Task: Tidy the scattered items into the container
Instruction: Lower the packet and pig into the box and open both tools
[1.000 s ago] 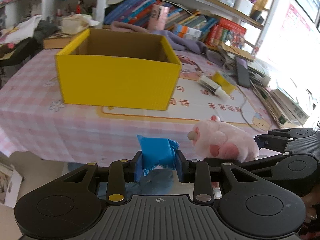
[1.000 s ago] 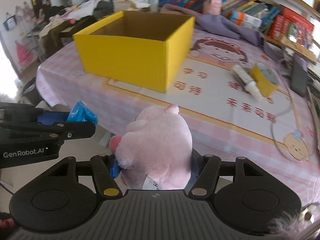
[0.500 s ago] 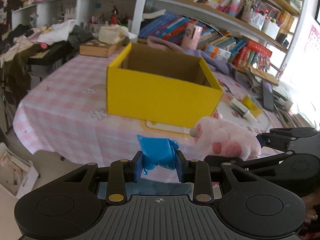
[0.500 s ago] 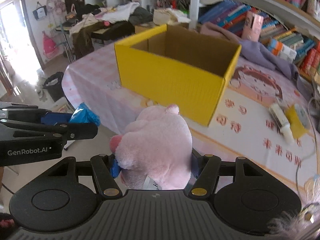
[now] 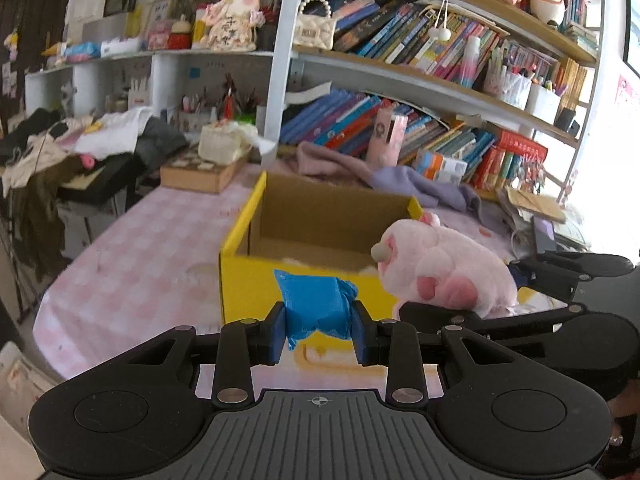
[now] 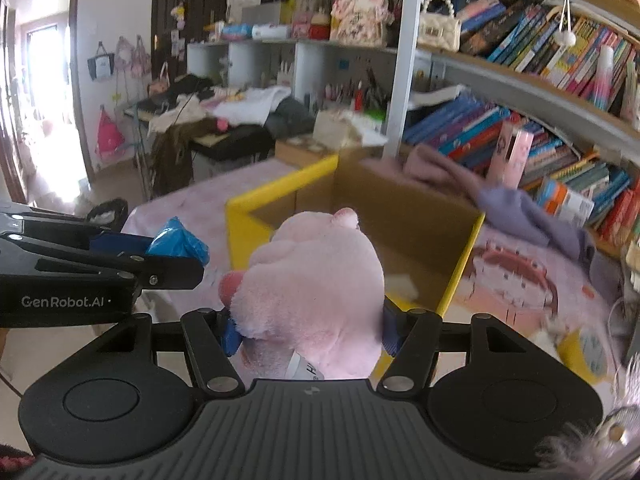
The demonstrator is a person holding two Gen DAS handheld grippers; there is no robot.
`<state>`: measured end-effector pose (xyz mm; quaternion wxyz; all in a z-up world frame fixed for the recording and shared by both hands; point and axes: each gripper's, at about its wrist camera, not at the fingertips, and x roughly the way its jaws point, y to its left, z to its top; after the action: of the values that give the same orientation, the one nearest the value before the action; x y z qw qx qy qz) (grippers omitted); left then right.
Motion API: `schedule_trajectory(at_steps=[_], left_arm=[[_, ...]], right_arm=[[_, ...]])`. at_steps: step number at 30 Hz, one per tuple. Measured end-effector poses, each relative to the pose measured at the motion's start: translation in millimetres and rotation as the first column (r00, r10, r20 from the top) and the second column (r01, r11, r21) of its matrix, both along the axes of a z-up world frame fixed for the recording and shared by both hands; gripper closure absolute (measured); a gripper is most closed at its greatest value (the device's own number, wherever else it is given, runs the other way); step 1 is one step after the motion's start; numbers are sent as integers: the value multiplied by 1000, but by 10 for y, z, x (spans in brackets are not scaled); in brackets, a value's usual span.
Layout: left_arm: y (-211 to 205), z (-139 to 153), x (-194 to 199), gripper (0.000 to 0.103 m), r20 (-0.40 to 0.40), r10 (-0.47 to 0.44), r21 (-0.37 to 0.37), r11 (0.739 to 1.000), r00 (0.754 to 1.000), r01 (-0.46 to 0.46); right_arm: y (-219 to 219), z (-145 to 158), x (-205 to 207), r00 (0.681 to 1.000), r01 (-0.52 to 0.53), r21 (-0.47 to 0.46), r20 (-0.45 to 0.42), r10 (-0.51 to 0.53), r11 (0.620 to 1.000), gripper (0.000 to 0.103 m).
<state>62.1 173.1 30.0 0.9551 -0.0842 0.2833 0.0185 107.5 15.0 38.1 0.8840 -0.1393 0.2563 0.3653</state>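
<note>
Right now both grippers carry a load toward the yellow cardboard box (image 5: 304,292), which sits on the pink checked tablecloth (image 5: 132,272) with its open top showing a brown inside.

Seen from the left wrist, the left gripper (image 5: 319,330) is clamped tight on a blue plastic packet (image 5: 316,308), the pads pressing its two sides at about 6 o'clock in that view, just in front of the box's near wall. The packet looks light and crinkly. It bulges above the jaws, so I judge it soft-filled and likely to slide if the pinch loosens; a grip across its thick middle, as now, seems soundest.

Seen from the right wrist, the right gripper (image 6: 308,334) stands partly open around a pink plush toy (image 6: 316,284), its blue pads sunk into the fur at either flank. The toy fills the middle of that view, with the box behind it from 12 to 2 o'clock. It should be light, squashy and not fragile, though bulky. A hold low on the body, near the white sewn label (image 6: 306,368), leaves the head free to flop.

Inside the box something pale lies on the floor; I cannot tell what. At 4 o'clock in the right view a small yellow item (image 6: 588,354) rests blurred on the table.
</note>
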Motion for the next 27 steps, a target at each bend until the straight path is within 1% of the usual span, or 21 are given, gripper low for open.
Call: schedule_trajectory(at_steps=[5, 9, 11, 13, 15, 20, 23, 27], left_arm=[[23, 85, 319, 72, 23, 9, 13, 1000, 1000, -9], [9, 93, 601, 72, 17, 16, 25, 1000, 1000, -16], [20, 73, 749, 72, 1, 19, 32, 999, 1000, -19], [34, 40, 903, 72, -28, 19, 34, 999, 999, -18], [59, 12, 1073, 72, -61, 15, 44, 999, 998, -12], [78, -19, 1547, 72, -152, -26, 98, 994, 988, 41], [71, -86, 1881, 72, -219, -49, 128, 989, 974, 79], [87, -277, 2322, 72, -318, -62, 137, 984, 946, 111]], right_arm=[[65, 92, 349, 1000, 6, 12, 21, -6, 1000, 42], [89, 94, 648, 1000, 14, 2, 16, -14, 1000, 42], [86, 78, 809, 1000, 24, 0, 12, -24, 1000, 42], [76, 23, 963, 999, 39, -7, -17, -39, 999, 42], [77, -43, 1140, 997, 45, -8, -66, -45, 999, 42], [194, -203, 1554, 991, 47, -53, -127, -54, 997, 42], [321, -312, 1845, 987, 12, -109, -161, -30, 994, 42], [509, -426, 2142, 987, -41, -200, -162, 9, 979, 42]])
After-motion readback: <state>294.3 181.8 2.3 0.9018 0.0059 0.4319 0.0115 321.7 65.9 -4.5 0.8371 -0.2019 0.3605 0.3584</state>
